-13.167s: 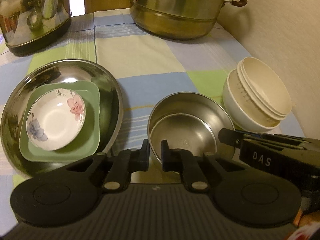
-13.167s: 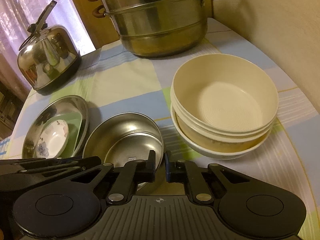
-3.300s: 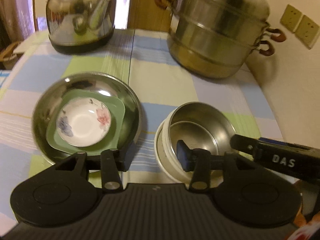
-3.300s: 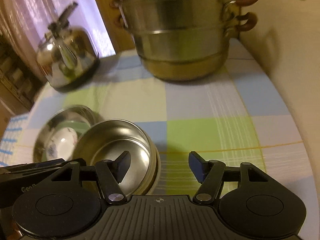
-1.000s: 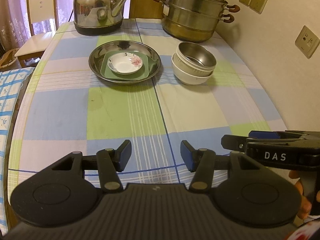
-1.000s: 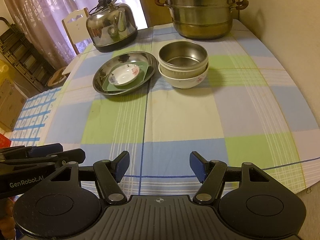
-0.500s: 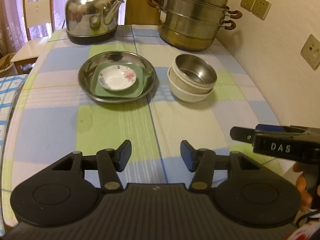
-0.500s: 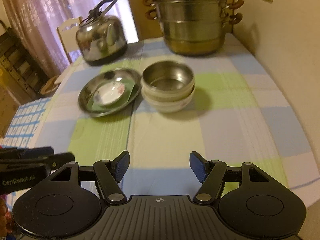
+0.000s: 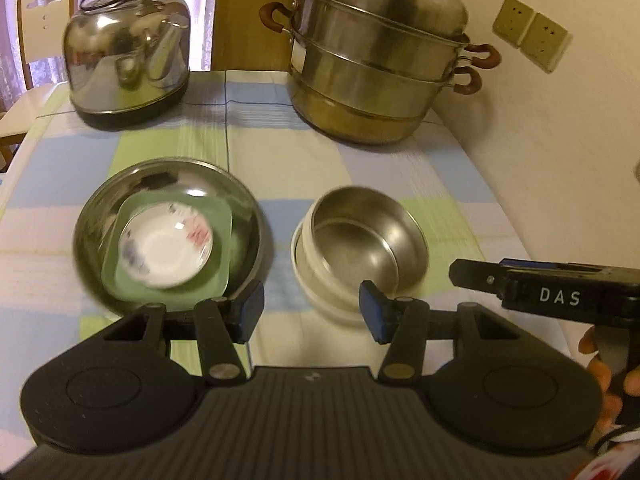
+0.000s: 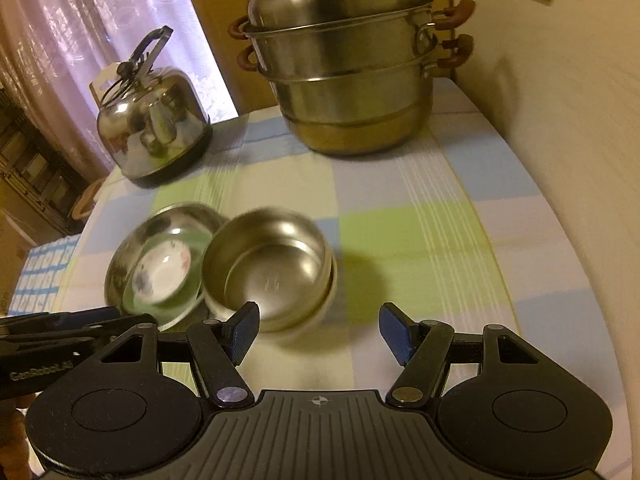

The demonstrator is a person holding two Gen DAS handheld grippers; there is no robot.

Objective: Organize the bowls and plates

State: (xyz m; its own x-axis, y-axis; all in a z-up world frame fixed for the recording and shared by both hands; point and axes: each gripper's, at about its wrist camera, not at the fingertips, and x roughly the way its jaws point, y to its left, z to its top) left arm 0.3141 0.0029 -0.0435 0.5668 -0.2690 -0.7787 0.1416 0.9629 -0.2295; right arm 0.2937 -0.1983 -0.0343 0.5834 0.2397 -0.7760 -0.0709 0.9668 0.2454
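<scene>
Item: left hand-held gripper point(image 9: 310, 312), jaws closing, nothing between them; right hand-held gripper point(image 10: 319, 334), jaws apart, empty. Dishes on bench point(image 9: 280, 168): plate stack point(image 9: 168, 240) left, bowl stack point(image 9: 360, 248) right. Step, judged: sorting looks done; next move calls for only a check.

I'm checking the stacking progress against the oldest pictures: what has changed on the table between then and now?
The steel bowl, which stood on the cloth beside the cream bowls, now sits nested in them. Both grippers, nearly shut then, have open jaws holding nothing; the left gripper is closing slightly, the right gripper is not. The steel plate with the green dish and flowered saucer, the kettle and steamer pot are unchanged.
</scene>
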